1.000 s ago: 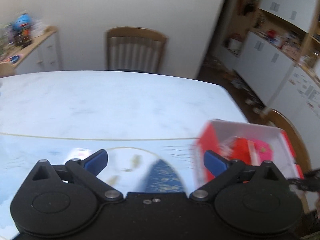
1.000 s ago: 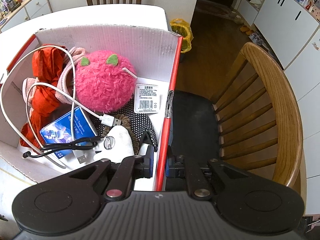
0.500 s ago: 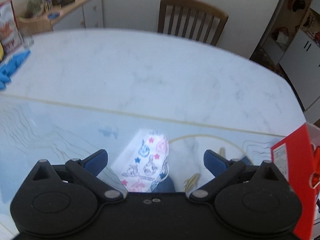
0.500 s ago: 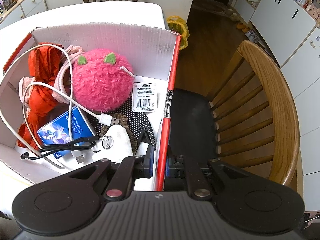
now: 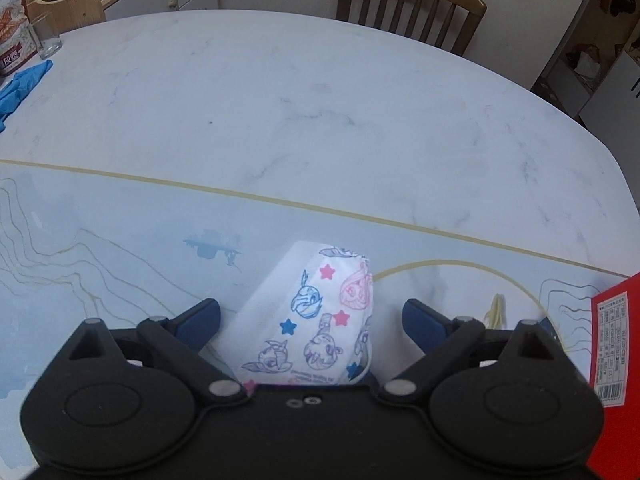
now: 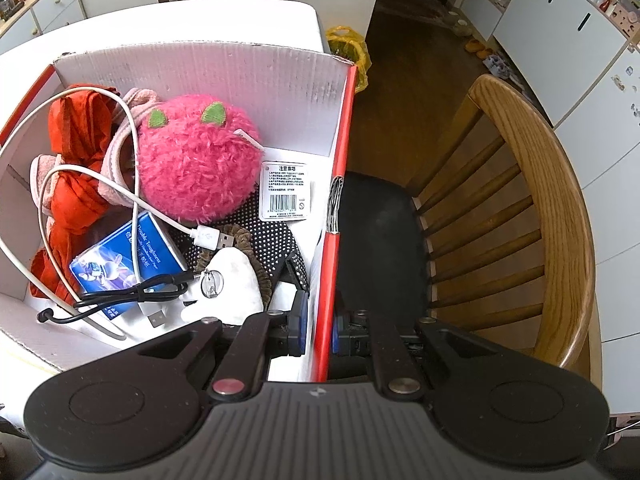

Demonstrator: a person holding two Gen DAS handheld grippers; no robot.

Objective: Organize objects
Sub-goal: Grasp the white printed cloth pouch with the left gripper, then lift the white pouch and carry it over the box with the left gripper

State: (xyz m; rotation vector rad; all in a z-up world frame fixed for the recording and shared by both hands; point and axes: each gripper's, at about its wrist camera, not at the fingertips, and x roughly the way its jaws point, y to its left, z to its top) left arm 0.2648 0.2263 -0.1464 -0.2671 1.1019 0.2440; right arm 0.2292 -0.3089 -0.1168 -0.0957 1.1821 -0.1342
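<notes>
A white pouch printed with cartoon figures and stars (image 5: 316, 320) lies on the pale blue table mat, between the wide-apart blue pads of my left gripper (image 5: 312, 318). The jaws are closing and the pads stand clear of the pouch. My right gripper (image 6: 318, 326) is shut on the red right wall of the cardboard box (image 6: 338, 184). Inside the box lie a pink fluffy toy (image 6: 196, 164), orange cloth (image 6: 76, 184), a blue tissue pack (image 6: 124, 260), white and black cables and a dotted black item.
The red box corner (image 5: 616, 344) shows at the right of the left wrist view. A glass (image 5: 44, 38) and blue gloves (image 5: 22, 84) sit at the table's far left. Wooden chairs stand behind the table (image 5: 408, 12) and right of the box (image 6: 532, 216).
The left gripper swung left off the box and sank over the patterned pouch, which now fills the gap between its jaws. The right gripper kept its hold on the box wall.
</notes>
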